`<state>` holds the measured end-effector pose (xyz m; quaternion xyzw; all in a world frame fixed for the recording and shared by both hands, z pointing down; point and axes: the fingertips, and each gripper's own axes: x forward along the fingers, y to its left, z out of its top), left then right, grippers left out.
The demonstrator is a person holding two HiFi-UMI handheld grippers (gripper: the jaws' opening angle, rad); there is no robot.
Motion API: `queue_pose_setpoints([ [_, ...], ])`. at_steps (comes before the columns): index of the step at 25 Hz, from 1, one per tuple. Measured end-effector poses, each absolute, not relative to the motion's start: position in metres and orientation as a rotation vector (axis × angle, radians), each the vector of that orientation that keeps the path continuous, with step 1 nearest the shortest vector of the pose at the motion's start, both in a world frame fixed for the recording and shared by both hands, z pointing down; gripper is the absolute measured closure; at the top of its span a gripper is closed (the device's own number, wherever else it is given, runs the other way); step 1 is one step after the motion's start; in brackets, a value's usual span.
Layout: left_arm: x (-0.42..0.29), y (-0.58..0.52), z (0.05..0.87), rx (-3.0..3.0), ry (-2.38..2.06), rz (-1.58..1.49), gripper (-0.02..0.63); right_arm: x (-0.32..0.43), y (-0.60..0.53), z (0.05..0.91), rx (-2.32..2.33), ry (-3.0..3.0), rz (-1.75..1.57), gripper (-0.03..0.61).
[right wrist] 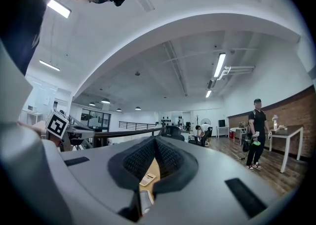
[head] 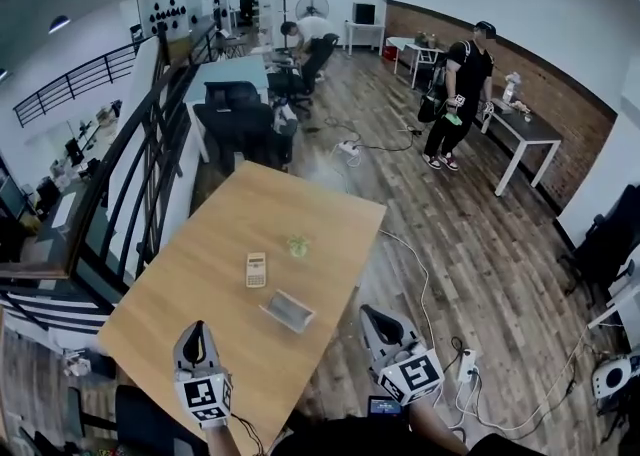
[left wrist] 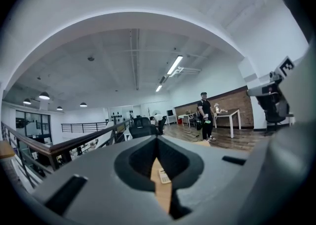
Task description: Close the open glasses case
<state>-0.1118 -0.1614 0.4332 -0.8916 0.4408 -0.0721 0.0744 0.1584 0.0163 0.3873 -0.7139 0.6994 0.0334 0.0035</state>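
Observation:
The glasses case (head: 288, 310) is a grey box lying on the wooden table (head: 200, 284) near its right front edge; I cannot tell from here how far its lid stands up. My left gripper (head: 197, 332) hovers over the table's front edge, left of the case, its jaws together and empty. My right gripper (head: 370, 317) hangs just off the table's right edge, beside the case, also shut and empty. In the left gripper view the left gripper (left wrist: 157, 142) shows only a thin slit between its jaws. Through the right gripper (right wrist: 155, 142) slit, a grey piece (right wrist: 144, 202) shows low down, probably the case.
A cream calculator (head: 256, 269) and a small green object (head: 298, 245) lie further back on the table. Black office chairs (head: 240, 119) stand beyond its far end, with a railing (head: 150, 144) to the left. Cables and a power strip (head: 465, 364) lie on the floor. A person (head: 462, 94) stands far right.

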Motion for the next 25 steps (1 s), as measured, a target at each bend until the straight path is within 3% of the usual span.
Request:
queue_pose_setpoints([
  [14, -0.164, -0.203, 0.480, -2.932, 1.407, 0.018, 0.614, 0.061, -0.060, 0.368, -2.213, 2.377, 0.112, 0.565],
  [25, -0.235, -0.209, 0.491, -2.722, 1.749, -0.069, 0.614, 0.021, -0.139, 0.389, -1.916, 2.684, 0.138, 0.565],
])
